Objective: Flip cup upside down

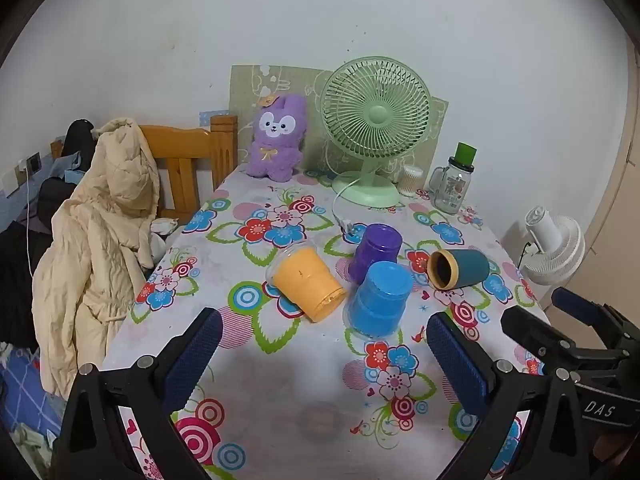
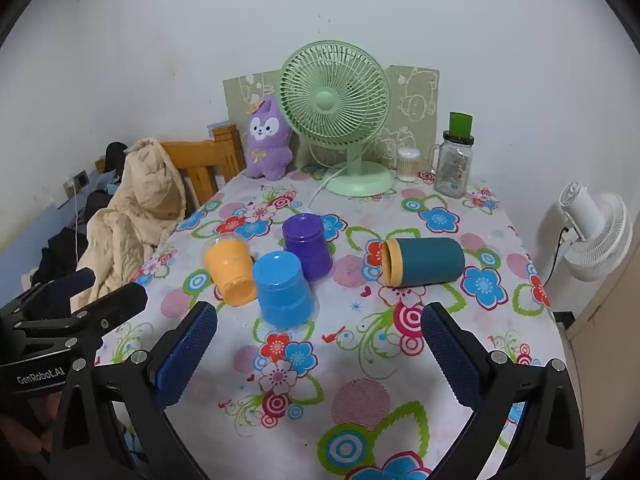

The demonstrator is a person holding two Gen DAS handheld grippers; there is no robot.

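A blue cup (image 1: 380, 300) (image 2: 282, 290) and a purple cup (image 1: 376, 252) (image 2: 307, 246) stand upside down mid-table. An orange cup (image 1: 306, 282) (image 2: 230, 274) lies on its side to their left. A teal cup with a tan rim (image 1: 458, 269) (image 2: 422, 262) lies on its side to their right. My left gripper (image 1: 324, 334) is open and empty, short of the blue cup. My right gripper (image 2: 319, 324) is open and empty, between the blue and teal cups and nearer the front.
The floral tablecloth (image 1: 280, 360) covers the table. At the back stand a purple plush (image 1: 276, 140), a green fan (image 1: 374, 128), a swab tub (image 1: 412, 180) and a glass jar (image 1: 454, 184). A chair with a beige coat (image 1: 100, 240) stands left; a white fan (image 1: 554, 246) right.
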